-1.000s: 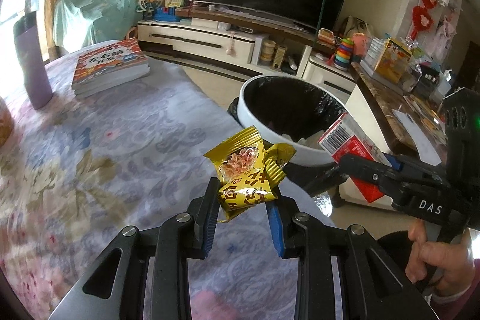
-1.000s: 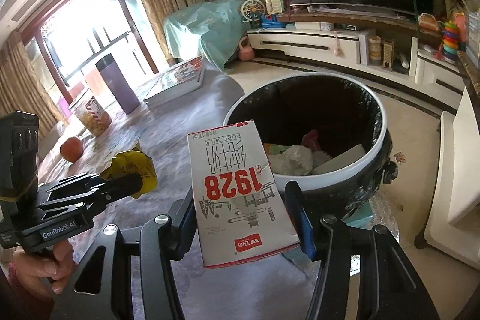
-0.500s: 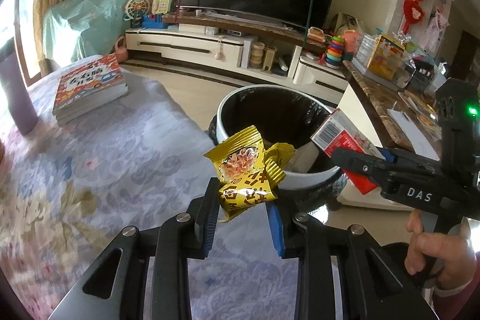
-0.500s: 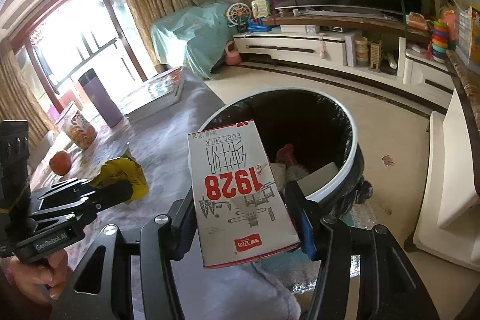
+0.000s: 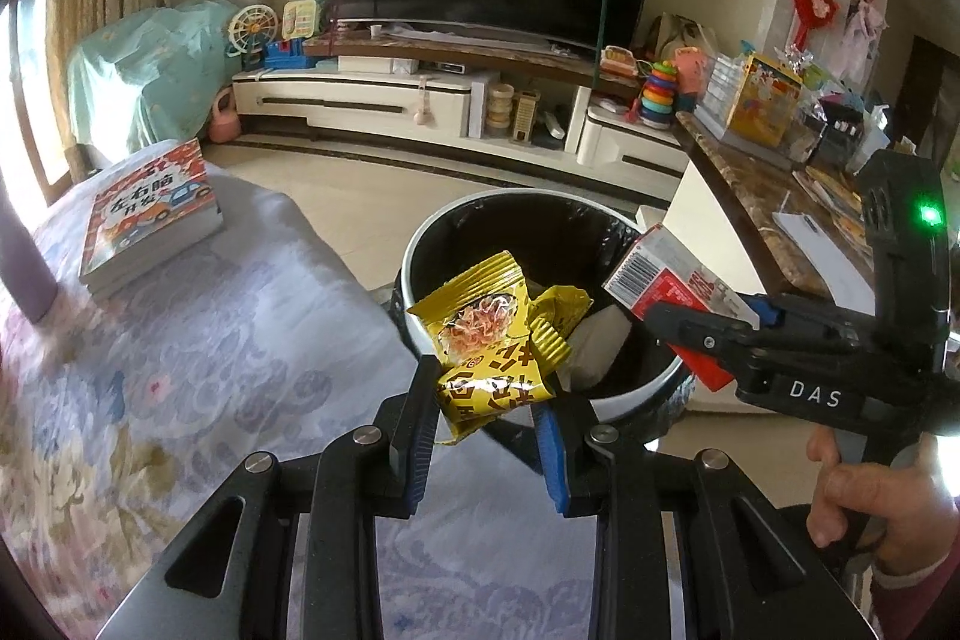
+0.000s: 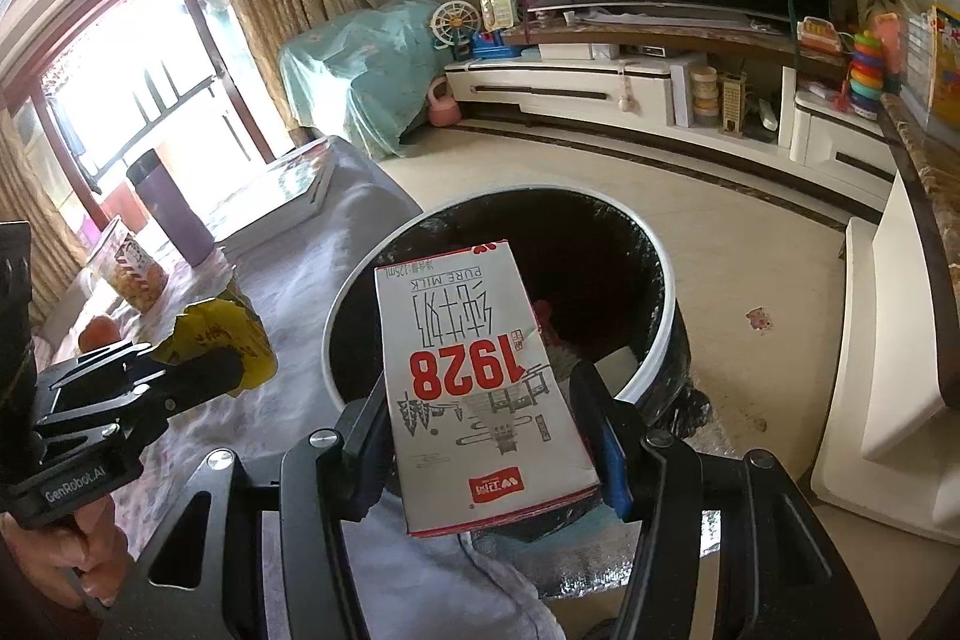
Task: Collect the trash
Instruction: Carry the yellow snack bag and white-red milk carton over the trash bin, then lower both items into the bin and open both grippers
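Both grippers are up at the bin, each angled downward over it. In the left wrist view, the left gripper [image 5: 487, 415] sits at bottom centre, its 2 blue-padded fingers pinching the lower end of a crumpled yellow snack wrapper [image 5: 495, 340]. The wrapper stands up from the jaws and overlaps the near rim of the trash bin [image 5: 420, 244], a round white-rimmed bin with a black liner in the middle of the frame. At the right edge comes the right gripper [image 5: 705, 325], reaching leftward and clamped on the red-and-white milk carton [image 5: 657, 274], which hangs over the bin's right rim. The right hand [image 5: 864, 505] wraps the handle at lower right, with a dark red sleeve cuff just showing.

In the right wrist view, the carton [image 6: 474, 376] fills the centre, printed "1928" and "PURE MILK" upside down, squeezed on both sides by the jaws, above the bin's open mouth [image 6: 660, 274]. At lower left, the left gripper [image 6: 210, 370] holds the wrapper [image 6: 222, 334] over the floral tablecloth [image 6: 288, 292], left of the bin. Some rubbish lies inside, partly hidden.
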Action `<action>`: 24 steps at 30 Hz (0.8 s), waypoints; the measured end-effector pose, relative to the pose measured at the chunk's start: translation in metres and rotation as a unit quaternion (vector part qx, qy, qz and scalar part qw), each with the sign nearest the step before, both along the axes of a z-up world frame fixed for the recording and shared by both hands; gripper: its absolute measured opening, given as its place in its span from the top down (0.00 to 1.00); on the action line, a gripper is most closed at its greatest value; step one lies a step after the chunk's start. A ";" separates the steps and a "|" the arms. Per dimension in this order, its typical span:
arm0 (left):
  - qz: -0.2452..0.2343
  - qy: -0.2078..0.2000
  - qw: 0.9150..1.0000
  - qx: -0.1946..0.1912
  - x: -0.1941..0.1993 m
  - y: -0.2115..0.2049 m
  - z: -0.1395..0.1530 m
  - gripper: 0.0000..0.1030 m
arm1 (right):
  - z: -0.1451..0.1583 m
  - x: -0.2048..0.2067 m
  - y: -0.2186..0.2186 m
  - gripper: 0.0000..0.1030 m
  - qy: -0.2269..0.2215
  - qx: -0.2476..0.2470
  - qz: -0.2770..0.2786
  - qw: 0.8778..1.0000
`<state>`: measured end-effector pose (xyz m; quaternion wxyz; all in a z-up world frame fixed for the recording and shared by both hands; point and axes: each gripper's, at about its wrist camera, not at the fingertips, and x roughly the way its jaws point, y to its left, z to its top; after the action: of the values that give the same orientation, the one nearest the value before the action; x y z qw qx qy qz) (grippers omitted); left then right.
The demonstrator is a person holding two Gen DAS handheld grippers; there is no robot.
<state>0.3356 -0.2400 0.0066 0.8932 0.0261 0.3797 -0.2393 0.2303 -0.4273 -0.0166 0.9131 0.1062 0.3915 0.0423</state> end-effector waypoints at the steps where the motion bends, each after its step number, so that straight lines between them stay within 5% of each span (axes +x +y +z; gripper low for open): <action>1: -0.001 0.001 1.000 0.002 0.002 -0.002 -0.001 0.72 | 0.000 0.002 -0.001 0.46 0.001 -0.002 0.000 1.000; 24: -0.008 0.003 1.000 0.020 0.036 -0.031 -0.004 0.72 | -0.002 0.027 -0.011 0.46 0.018 -0.019 -0.008 1.000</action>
<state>0.3711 -0.2713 0.0024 0.8892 0.0468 0.3873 -0.2390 0.2571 -0.4380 -0.0189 0.9079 0.0925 0.4079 0.0257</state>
